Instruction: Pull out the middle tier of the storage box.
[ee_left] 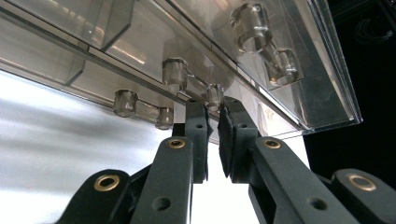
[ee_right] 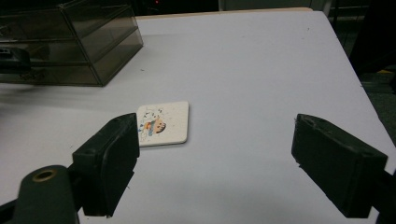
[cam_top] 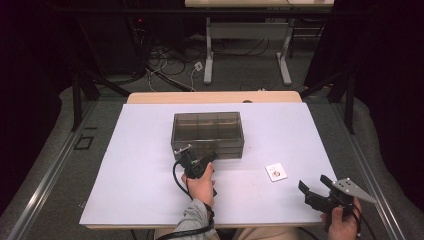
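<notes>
The clear box (cam_top: 208,134) sat in the middle of the table (cam_top: 135,175). The left gripper (ee_left: 214,103) was pinched tight on a little knob (ee_left: 214,95) on the box's near side. The right gripper (ee_right: 215,154) stood wide open, holding nothing, near a small white tile (ee_right: 163,123).

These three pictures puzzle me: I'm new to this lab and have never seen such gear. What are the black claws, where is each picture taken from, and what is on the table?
A person holds a hand tool with two black jaws in each hand. The high view looks down on the white table. The other two come from cameras riding on each tool. The left gripper is shut on a small knob at the front of the clear drawer box. The right gripper is open and holds nothing; a small white picture tile lies ahead of it.
</notes>
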`<move>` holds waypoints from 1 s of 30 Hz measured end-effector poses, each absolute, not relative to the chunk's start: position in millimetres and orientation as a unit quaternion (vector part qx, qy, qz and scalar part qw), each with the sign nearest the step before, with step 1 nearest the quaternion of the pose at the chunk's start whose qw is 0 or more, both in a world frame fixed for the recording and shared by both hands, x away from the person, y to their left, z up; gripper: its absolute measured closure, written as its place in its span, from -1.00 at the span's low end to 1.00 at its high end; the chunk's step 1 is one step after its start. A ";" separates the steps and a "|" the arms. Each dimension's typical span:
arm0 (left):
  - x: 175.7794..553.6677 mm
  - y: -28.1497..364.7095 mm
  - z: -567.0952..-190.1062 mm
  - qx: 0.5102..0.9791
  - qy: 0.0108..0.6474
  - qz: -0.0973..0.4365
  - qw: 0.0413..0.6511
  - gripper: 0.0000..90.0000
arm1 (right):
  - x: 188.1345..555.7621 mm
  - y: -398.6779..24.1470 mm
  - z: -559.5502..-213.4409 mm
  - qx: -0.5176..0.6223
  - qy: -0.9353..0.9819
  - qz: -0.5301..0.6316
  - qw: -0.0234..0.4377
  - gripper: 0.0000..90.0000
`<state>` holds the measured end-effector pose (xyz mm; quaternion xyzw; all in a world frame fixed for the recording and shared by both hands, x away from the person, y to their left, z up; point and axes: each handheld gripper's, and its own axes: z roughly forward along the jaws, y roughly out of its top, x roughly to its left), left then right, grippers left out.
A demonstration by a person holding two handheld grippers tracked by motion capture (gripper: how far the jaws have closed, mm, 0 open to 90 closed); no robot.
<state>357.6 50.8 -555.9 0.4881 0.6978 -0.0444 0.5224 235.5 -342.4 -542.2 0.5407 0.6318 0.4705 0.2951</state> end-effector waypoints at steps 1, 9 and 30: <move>357.5 50.8 -555.8 0.488 0.698 -0.044 0.522 0.83 | 235.6 -342.5 -542.2 0.540 0.632 0.471 0.295 -0.67; 355.4 51.0 -556.1 0.486 0.698 -0.047 0.524 0.83 | 235.7 -342.7 -542.0 0.540 0.633 0.470 0.296 -0.67; 347.7 52.5 -558.2 0.484 0.695 -0.054 0.529 0.83 | 235.7 -341.9 -542.2 0.539 0.631 0.472 0.297 -0.67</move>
